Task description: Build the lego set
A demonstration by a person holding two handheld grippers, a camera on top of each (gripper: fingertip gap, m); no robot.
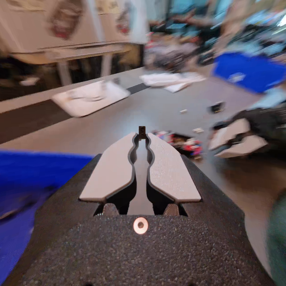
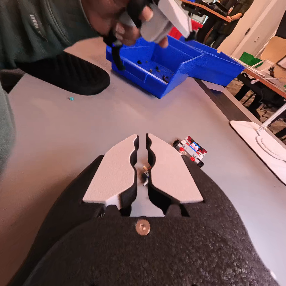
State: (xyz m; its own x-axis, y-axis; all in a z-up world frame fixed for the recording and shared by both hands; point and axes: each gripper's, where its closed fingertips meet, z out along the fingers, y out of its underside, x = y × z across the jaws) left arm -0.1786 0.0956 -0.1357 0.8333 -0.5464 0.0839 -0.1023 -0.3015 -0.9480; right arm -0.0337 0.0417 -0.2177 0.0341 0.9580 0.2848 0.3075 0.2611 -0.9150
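You gripped a small black piece (image 1: 142,132) in your left tongs (image 1: 142,137), lifted clear; your right tongs (image 2: 142,136) hung slightly parted, empty, over loose parts (image 2: 146,173). The half-built car (image 2: 190,150) sat at their two o'clock, unfinished. The tabletop (image 2: 92,131) lay open toward the blue bin (image 2: 156,86) at twelve.

Left gripper (image 1: 142,136): two pale grey flat fingers with wavy black inner edges, on a black speckled textured body with one round silver screw (image 1: 140,225) at centre. Right gripper (image 2: 142,135): same build. Person wears a dark green sleeve (image 2: 31,31) with a black ribbed cuff (image 2: 69,74).
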